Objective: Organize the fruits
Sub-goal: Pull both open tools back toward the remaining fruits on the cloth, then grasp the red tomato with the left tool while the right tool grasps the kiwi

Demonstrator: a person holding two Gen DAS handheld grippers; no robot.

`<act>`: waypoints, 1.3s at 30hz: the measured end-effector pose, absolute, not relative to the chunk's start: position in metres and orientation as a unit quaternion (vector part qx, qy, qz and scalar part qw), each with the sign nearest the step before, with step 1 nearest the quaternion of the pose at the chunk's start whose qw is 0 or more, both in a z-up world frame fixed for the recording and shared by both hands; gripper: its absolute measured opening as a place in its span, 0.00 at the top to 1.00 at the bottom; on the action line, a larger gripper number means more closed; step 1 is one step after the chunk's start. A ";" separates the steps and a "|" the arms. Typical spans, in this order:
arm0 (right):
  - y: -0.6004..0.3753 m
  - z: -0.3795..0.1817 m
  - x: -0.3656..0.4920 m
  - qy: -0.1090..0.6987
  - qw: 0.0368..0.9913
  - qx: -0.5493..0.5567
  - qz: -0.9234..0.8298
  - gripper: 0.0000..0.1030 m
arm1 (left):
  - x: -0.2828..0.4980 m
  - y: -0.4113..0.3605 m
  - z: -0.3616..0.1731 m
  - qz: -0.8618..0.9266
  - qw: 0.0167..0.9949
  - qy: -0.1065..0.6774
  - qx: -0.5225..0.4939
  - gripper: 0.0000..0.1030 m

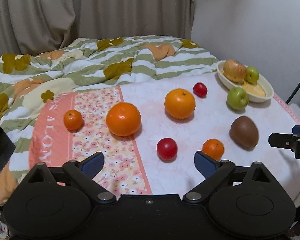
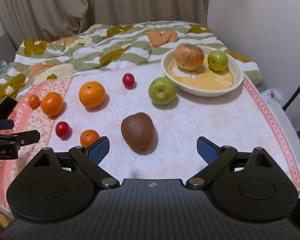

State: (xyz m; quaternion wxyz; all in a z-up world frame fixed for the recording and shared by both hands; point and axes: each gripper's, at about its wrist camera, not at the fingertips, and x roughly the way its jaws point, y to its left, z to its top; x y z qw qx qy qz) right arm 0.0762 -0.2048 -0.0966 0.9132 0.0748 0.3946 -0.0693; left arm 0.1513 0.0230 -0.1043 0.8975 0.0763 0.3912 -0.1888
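Observation:
Fruits lie on a pink-and-white cloth. A cream bowl (image 2: 238, 80) at the back right holds a red-yellow apple (image 2: 189, 56) and a small green apple (image 2: 217, 60). A larger green apple (image 2: 162, 90) sits just in front of the bowl. A brown kiwi (image 2: 139, 132) lies just ahead of my right gripper (image 2: 153, 150), which is open and empty. Two large oranges (image 1: 123, 119) (image 1: 179, 103), two small mandarins (image 1: 72, 119) (image 1: 213, 149) and two red fruits (image 1: 167, 148) (image 1: 200, 89) lie scattered. My left gripper (image 1: 149, 164) is open and empty, near the red fruit.
A rumpled green-striped floral quilt (image 1: 90, 64) covers the back and left. Beige curtains (image 1: 90, 10) hang behind it, with a white wall on the right. A dark cable (image 2: 298, 88) hangs at the right edge. The cloth's right edge (image 2: 278, 132) curves along the surface's rim.

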 end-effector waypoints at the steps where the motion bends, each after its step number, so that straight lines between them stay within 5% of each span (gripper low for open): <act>1: -0.204 -0.101 0.078 0.396 0.913 0.074 -0.071 0.00 | 0.153 0.022 -0.109 -0.191 0.896 0.393 0.080 0.07; 10: -0.201 -0.127 0.097 0.404 0.909 0.065 -0.079 0.00 | 0.171 0.005 -0.133 -0.202 0.889 0.400 0.093 0.26; 22: -0.195 -0.140 0.115 0.416 0.906 0.052 -0.065 0.00 | 0.182 -0.008 -0.144 -0.223 0.878 0.411 0.099 0.67; 32: -0.191 -0.152 0.127 0.428 0.901 0.042 -0.050 0.01 | 0.180 0.001 -0.143 -0.213 0.878 0.417 0.098 0.68; 39: -0.192 -0.154 0.135 0.425 0.904 0.030 -0.038 0.14 | 0.169 0.008 -0.141 -0.200 0.878 0.426 0.084 0.68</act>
